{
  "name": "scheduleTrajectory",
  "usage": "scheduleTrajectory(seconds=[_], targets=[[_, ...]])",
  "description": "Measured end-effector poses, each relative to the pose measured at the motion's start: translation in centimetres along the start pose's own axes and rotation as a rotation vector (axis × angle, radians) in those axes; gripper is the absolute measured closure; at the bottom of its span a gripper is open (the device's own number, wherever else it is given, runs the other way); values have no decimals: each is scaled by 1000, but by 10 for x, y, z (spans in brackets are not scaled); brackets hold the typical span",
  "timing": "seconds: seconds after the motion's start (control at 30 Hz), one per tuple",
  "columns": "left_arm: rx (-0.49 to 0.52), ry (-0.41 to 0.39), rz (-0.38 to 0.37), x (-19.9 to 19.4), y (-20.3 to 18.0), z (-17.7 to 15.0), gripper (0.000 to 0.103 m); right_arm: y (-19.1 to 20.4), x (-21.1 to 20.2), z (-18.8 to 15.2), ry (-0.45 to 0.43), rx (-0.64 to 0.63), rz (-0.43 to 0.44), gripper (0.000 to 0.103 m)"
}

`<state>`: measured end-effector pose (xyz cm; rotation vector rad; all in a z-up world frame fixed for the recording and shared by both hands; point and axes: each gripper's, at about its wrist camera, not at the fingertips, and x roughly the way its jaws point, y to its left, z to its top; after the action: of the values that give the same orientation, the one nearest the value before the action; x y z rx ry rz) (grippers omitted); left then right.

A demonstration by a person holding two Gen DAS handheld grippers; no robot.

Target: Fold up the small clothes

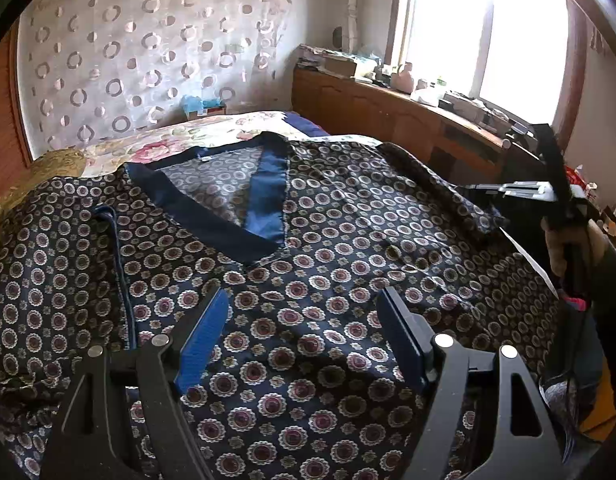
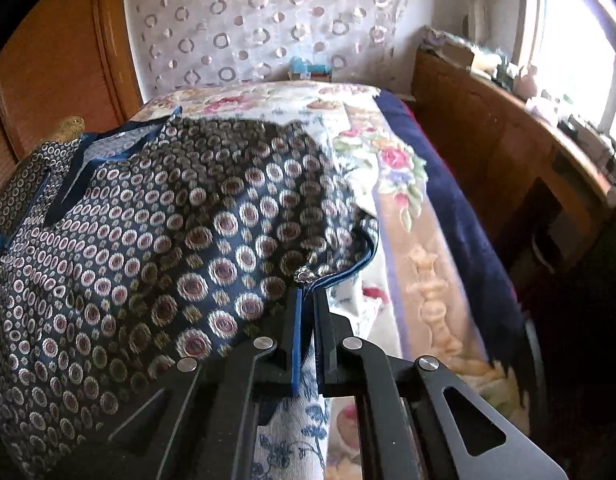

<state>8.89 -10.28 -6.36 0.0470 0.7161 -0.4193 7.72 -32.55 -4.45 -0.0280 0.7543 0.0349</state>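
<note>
My right tongs [image 2: 306, 294] pinch the blue-trimmed sleeve edge of the patterned shirt [image 1: 308, 264]. My left tongs [image 1: 304, 308] spread wide, shirt body flat beneath and ahead.

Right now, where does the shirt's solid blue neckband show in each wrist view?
Left wrist: the neckband forms a V at upper centre, beyond the open left tongs.
Right wrist: the neckband sits at the far left edge, upper half.
Shared landmark: the ring-patterned curtain behind the bed.
</note>
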Motion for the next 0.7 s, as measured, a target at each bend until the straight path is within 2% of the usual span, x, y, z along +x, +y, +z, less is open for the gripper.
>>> scheduleTrajectory(seconds=[0.17,0.37,0.5,0.7], targets=[[-15,-10,13,-4,8,1,26,21,-17,21,-100,-21,27,98],[-32,-26,28,-12,17,0,25,74,-27,33,-166,-111,125,98],[-43,-28,33,-13,22,-2,25,107,-20,27,-149,-151,204,98],[-53,-33,35,-14,25,-2,25,133,1,15,-84,-201,233,98]])
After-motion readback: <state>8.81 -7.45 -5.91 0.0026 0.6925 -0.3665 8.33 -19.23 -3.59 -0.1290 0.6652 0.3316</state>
